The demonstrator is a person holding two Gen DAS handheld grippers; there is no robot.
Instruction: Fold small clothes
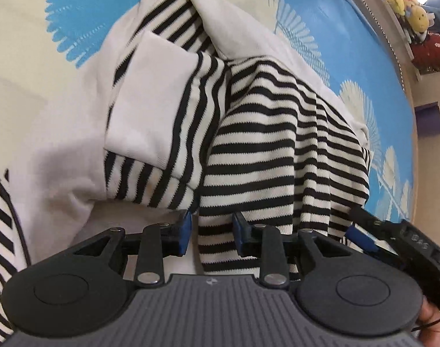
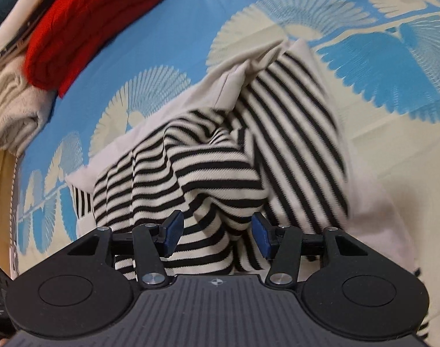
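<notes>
A black-and-white striped garment with plain white panels [image 1: 257, 133] lies bunched on the blue-and-cream patterned sheet [image 1: 364, 29]. A striped fold hangs between the blue pads of my left gripper [image 1: 211, 231]. The pads stand apart, and a gap shows beside the left one. In the right wrist view the same garment [image 2: 208, 173] rises in a thick striped bunch. My right gripper [image 2: 217, 232] is shut on that bunch, and the cloth fills the space between its pads. The right gripper [image 1: 357, 225] also shows at the lower right of the left wrist view, at the garment's edge.
A folded red knit [image 2: 95, 23] and a pale folded cloth [image 2: 11, 115] lie stacked at the sheet's far left edge. Stuffed toys [image 1: 404, 5] sit on a shelf beyond the bed. A wooden edge [image 2: 0, 217] borders the sheet.
</notes>
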